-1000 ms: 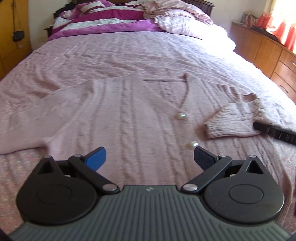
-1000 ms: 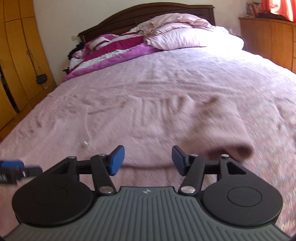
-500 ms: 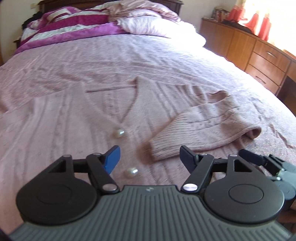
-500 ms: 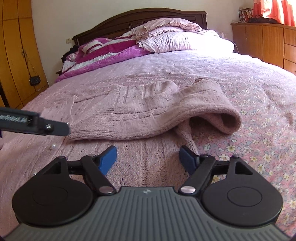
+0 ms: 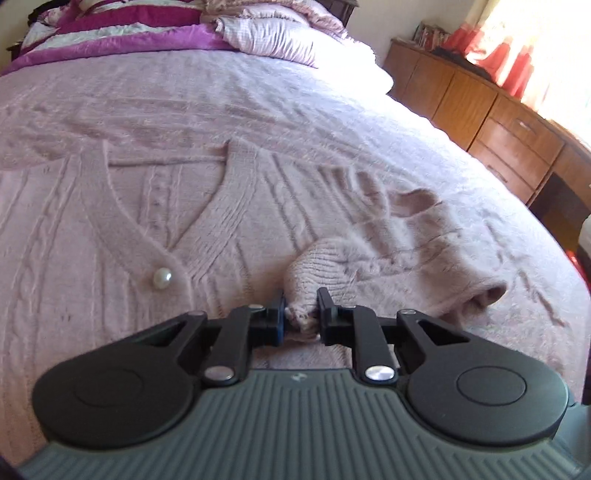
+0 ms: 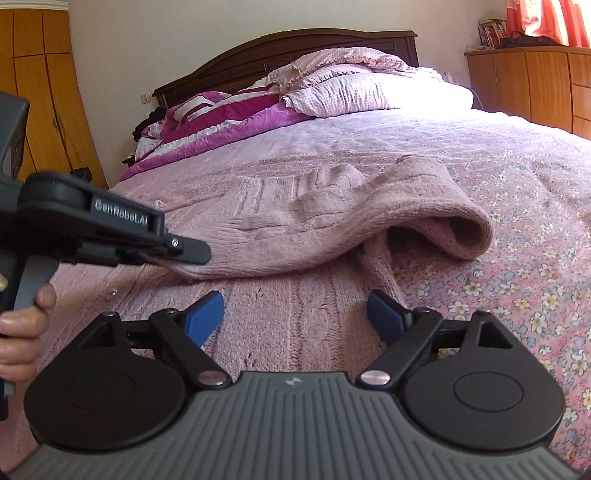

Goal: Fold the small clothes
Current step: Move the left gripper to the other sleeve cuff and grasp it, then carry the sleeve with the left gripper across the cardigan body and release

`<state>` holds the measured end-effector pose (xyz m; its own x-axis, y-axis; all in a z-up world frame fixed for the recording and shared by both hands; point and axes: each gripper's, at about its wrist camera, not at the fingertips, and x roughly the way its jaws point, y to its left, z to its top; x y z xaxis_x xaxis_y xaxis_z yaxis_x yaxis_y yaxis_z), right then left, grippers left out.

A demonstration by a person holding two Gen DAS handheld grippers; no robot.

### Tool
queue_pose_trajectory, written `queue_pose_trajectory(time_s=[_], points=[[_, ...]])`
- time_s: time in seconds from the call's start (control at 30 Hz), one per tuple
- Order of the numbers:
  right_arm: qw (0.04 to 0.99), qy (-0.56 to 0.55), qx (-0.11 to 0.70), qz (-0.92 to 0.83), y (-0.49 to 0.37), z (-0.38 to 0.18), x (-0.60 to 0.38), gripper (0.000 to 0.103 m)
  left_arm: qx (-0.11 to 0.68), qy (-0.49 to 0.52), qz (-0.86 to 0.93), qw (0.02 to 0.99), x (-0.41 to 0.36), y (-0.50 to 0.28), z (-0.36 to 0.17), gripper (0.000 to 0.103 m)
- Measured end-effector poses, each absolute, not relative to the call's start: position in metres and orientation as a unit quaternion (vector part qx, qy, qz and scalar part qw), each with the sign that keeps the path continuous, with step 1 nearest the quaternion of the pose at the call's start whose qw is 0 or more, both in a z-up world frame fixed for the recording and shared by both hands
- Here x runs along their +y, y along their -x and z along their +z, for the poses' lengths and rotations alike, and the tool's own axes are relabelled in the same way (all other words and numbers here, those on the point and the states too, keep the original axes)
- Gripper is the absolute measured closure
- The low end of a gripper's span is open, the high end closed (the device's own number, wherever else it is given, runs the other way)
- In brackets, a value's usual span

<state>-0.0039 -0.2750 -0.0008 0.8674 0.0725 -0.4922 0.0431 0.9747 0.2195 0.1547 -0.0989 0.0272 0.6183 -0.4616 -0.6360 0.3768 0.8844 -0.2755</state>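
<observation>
Bed [image 5: 332,110]: left claw [image 5: 301,319] pinching cardigan cuff [image 5: 314,280] (right claw [image 6: 295,314] agape).

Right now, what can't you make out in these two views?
- Cardigan hem and far sleeve: left wrist view, cut off by frame edge and gripper body.
- Left hand-held gripper pad contact on the sleeve cuff: right wrist view, hidden behind its own finger.
- Items on the dresser: too small.
- Right hand-held gripper: open, holding nothing.

Left gripper [image 5: 301,317] low, jaws clamped on sleeve cuff [image 5: 314,273], right gripper [image 6: 295,314] jaws spread wide, hovering
</observation>
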Motion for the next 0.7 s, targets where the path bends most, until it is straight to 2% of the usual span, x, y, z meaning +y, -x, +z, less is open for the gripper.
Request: queue_pose_trajectory(time_s=[0.43, 0.7], points=[[0.961, -0.102, 0.257, 0.006, 0.004, -0.004, -0.271, 0.012, 0.221, -0.006, -0.166, 0.961, -0.053, -0.161, 0.138, 0.085], [0.961, -0.092, 0.259, 0.004, 0.001, -0.004, -0.265, 0.011, 0.247, -0.018, -0.092, 0.965, 0.004, -0.170, 0.126, 0.085]])
